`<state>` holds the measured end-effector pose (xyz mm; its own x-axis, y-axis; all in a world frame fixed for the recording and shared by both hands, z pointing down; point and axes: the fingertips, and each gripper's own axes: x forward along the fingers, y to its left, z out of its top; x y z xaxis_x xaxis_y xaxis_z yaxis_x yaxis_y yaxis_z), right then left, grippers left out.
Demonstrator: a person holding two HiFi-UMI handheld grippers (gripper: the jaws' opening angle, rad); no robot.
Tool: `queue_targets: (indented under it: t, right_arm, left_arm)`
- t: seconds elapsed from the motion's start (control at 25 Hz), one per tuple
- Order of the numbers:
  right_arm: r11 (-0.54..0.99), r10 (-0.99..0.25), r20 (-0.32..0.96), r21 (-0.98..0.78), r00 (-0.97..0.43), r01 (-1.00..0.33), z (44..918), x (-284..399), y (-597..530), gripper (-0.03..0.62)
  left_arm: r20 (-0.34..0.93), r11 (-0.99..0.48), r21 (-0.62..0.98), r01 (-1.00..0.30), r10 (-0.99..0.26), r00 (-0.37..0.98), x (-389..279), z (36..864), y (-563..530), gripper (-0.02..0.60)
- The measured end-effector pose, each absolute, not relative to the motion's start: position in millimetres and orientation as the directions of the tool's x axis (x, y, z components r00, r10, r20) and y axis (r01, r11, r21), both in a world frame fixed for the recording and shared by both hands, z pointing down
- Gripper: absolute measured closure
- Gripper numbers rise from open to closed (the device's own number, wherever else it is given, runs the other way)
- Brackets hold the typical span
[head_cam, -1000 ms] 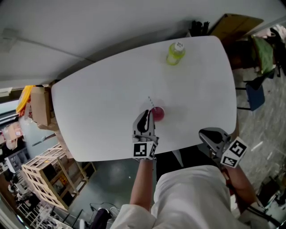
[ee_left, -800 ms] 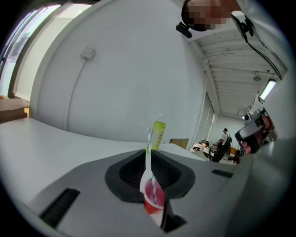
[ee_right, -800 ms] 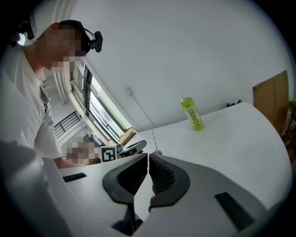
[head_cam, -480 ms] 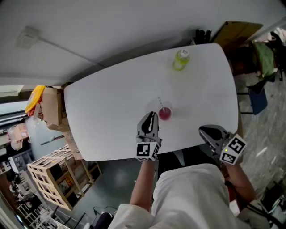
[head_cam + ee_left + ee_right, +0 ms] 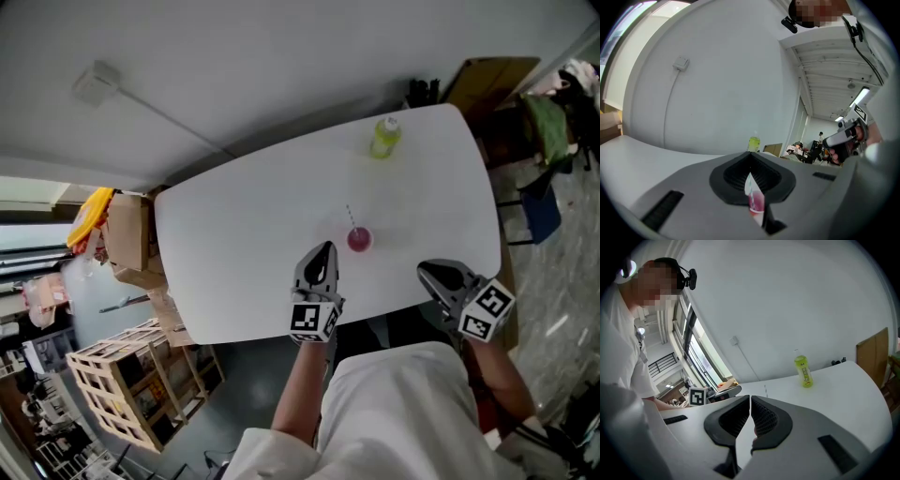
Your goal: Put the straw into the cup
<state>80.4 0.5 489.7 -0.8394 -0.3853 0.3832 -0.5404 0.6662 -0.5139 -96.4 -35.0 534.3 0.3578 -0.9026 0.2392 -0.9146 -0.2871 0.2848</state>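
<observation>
A small clear cup (image 5: 359,240) of pink drink stands on the white table (image 5: 253,225). A thin striped straw (image 5: 351,217) sticks out of it, leaning to the far left. My left gripper (image 5: 327,249) is shut and empty, a little to the near left of the cup and apart from it. In the left gripper view the cup (image 5: 757,204) and straw (image 5: 747,183) show through the slit below the closed tips of the left gripper (image 5: 751,154). My right gripper (image 5: 427,270) hangs shut and empty at the table's near right edge; the right gripper (image 5: 750,397) holds nothing.
A yellow-green bottle (image 5: 384,137) stands near the table's far edge, also in the right gripper view as the bottle (image 5: 803,371). Cardboard boxes (image 5: 127,239) and a wooden crate (image 5: 117,384) sit on the floor at the left. A chair (image 5: 539,211) stands off the right end.
My left gripper has drawn back from the cup toward the near table edge. The straw stays in the cup. The right gripper has hardly moved.
</observation>
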Motion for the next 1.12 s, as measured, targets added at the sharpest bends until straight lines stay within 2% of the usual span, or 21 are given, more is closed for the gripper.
queue_targets:
  t: [0.48, 0.72, 1.12]
  right_arm:
    - [0.660, -0.505, 0.382, -0.408, -0.774, -0.631, 456, 60, 17, 0.557]
    - [0.667, -0.532, 0.376, -0.365, -0.759, -0.649, 440, 52, 34, 0.557]
    - [0.695, -0.533, 0.373, -0.318, -0.759, -0.645, 414, 80, 40, 0.557]
  left_arm:
    - [0.206, -0.395, 0.308, -0.866, -0.861, 0.466, -125, 476, -14, 0.580]
    - [0.229, -0.402, 0.323, -0.857, -0.846, 0.482, -137, 457, 7, 0.580]
    - [0.245, -0.378, 0.309, -0.873, -0.855, 0.457, -129, 418, 39, 0.580]
